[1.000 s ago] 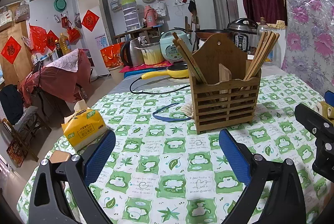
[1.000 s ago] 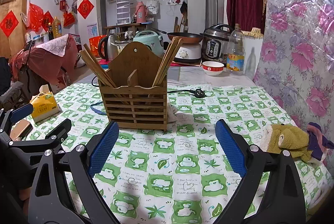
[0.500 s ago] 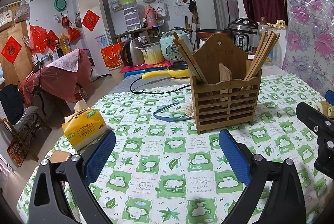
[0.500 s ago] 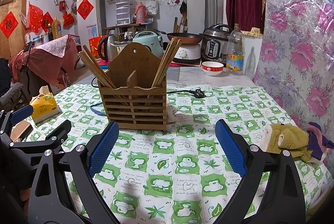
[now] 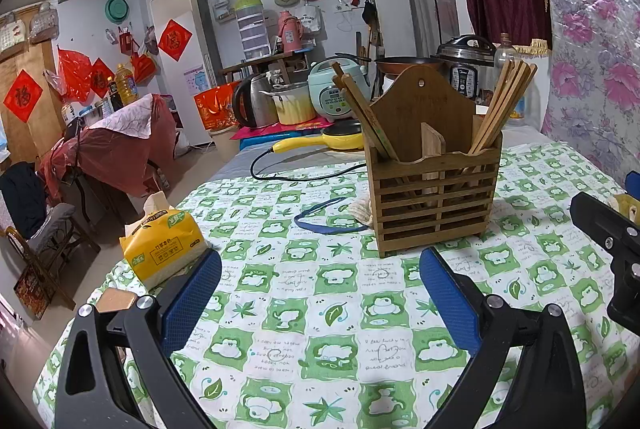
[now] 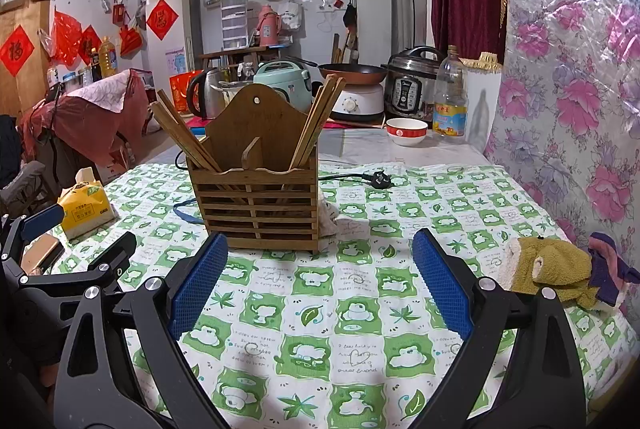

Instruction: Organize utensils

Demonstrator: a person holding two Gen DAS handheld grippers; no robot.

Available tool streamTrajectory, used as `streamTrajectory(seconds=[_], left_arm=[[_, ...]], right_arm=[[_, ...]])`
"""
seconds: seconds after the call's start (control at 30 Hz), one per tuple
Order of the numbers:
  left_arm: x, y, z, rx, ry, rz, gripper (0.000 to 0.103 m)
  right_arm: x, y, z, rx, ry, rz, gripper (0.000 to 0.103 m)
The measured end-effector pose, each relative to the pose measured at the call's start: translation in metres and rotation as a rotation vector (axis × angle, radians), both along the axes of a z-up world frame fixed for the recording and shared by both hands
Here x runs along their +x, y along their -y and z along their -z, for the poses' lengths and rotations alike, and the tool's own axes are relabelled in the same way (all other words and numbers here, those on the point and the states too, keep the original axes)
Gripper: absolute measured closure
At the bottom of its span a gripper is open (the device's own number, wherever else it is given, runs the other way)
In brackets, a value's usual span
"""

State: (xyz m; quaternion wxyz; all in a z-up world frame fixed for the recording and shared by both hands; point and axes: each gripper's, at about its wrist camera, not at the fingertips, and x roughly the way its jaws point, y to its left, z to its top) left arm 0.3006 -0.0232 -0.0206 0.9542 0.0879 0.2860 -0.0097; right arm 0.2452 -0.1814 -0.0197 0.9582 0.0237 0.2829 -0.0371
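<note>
I held my left gripper (image 5: 320,293) and right gripper (image 6: 320,281) spread and empty before the holder (image 6: 256,189), chopsticks (image 6: 316,121) already sorted into both compartments.

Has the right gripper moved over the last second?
Yes, slightly: in the right wrist view the wooden chopstick holder sits a touch lower and left than before, so the right gripper drifted a little right.

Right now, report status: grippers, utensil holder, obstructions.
Left gripper open, empty; right gripper open, empty. Wooden holder upright on the table, chopsticks in both compartments. Blue band beside holder; approach unobstructed.
</note>
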Motion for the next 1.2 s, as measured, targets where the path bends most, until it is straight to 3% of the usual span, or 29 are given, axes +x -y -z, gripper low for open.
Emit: streamTrajectory(seconds=[1.2], left_arm=[[0.0012, -0.0009, 0.0000, 0.005, 0.005, -0.001, 0.006]], right_arm=[[0.0009, 0.0005, -0.0012, 0.003, 0.003, 0.001, 0.012]])
